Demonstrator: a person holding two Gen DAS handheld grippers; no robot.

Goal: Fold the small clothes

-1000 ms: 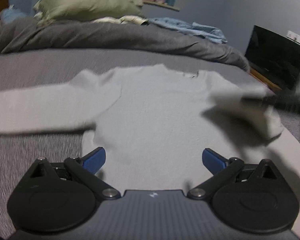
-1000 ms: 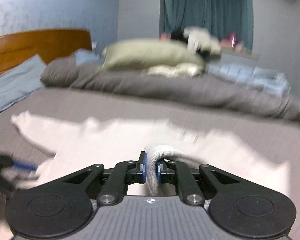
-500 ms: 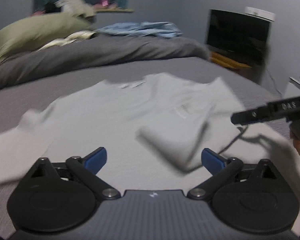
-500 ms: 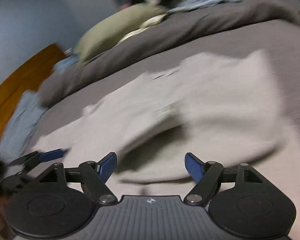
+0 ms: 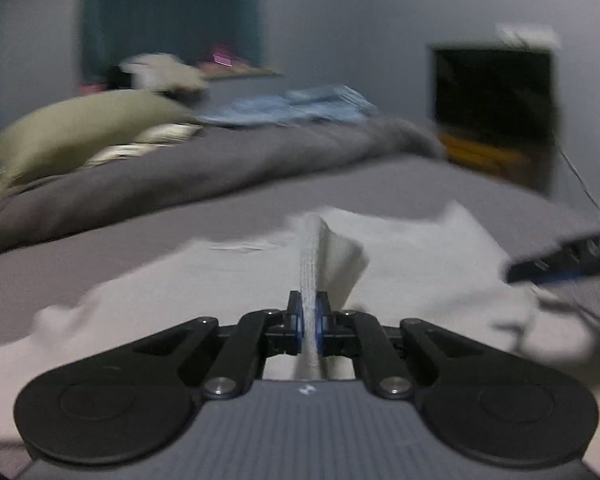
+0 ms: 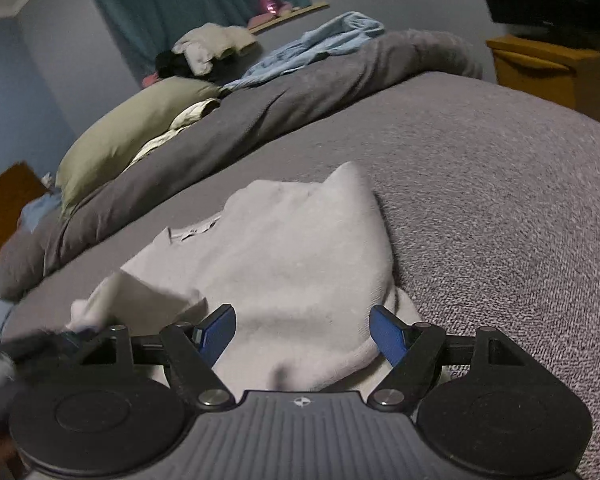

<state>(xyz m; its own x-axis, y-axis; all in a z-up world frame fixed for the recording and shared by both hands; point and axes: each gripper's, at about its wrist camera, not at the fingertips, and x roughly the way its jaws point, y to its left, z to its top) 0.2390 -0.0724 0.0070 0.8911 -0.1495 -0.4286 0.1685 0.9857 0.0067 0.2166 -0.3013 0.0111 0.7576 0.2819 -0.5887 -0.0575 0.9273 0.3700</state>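
A small white long-sleeved top point(image 6: 292, 256) lies on the grey bed cover point(image 6: 500, 200), its right side folded in over the body. My left gripper point(image 5: 309, 322) is shut on the ribbed cuff of the top's sleeve point(image 5: 312, 264) and holds it lifted above the top point(image 5: 420, 264). My right gripper point(image 6: 302, 330) is open and empty, low over the top's near edge. The right gripper's finger shows as a dark blur in the left wrist view point(image 5: 564, 256). The left gripper shows blurred at the right wrist view's lower left point(image 6: 40, 350).
A rolled grey duvet point(image 6: 260, 108) crosses the bed behind the top, with an olive pillow point(image 6: 132, 132) and light blue clothes point(image 6: 312, 48) on it. A dark screen point(image 5: 492, 92) on a wooden stand point(image 6: 540, 68) is at the right.
My left gripper has closed on the sleeve cuff and lifted it. My right gripper let go of its sleeve, which now lies folded over the body, and stays open.
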